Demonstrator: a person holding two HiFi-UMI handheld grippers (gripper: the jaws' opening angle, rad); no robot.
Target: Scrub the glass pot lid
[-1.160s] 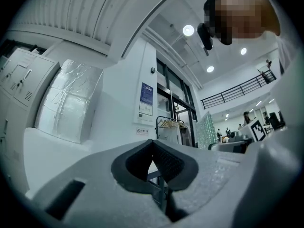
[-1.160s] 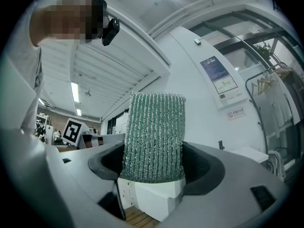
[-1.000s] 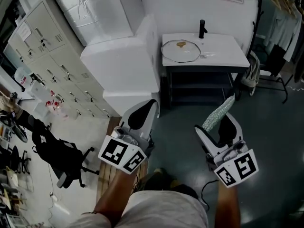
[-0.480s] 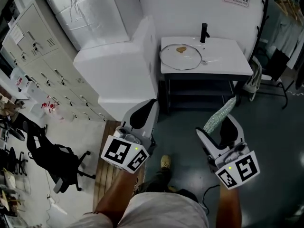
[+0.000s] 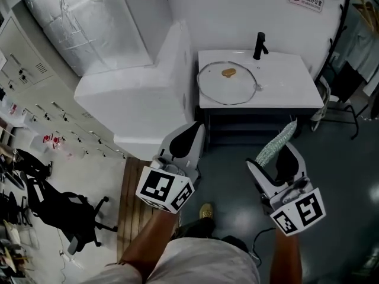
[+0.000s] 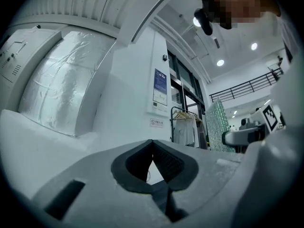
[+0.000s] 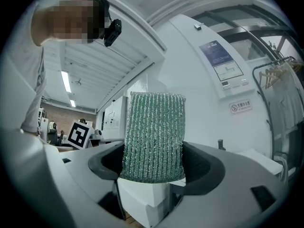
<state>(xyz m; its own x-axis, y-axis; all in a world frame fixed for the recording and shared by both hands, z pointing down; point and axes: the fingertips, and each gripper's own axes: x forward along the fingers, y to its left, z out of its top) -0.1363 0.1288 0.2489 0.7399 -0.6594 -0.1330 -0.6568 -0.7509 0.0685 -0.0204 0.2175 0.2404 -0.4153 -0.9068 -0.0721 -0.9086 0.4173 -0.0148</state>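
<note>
Lying flat on the left half of a white worktop (image 5: pixel 296 87), the glass pot lid (image 5: pixel 227 83) shows as a clear round pane ringed by a thin metal rim, with a brownish smear (image 5: pixel 228 73) on the glass towards the back edge. The lid sits close to the worktop's left edge and reaches nearly to its front edge. A black faucet (image 5: pixel 259 45) stands at the back edge, off to the lid's right.

Both claws hang well apart from the lid, lower in the head view and in front of the worktop's front edge, over a dark floor (image 5: pixel 337 176). The left claw (image 5: pixel 188 136) points up towards the worktop's front left corner; its jaws are clenched together with nothing between them, the dark pads meeting at the tips in the left gripper view. The right claw (image 5: pixel 273 158) sits below the worktop's front right part and is clamped on a green, silvery-threaded scouring pad (image 5: pixel 275 142). In the right gripper view the pad stands upright between the two dark pads, its ribbed mesh rising well above the jaw tips. In the head view the pad's upper end slants towards the worktop's front right corner without touching it. Nothing touches the lid.
</note>
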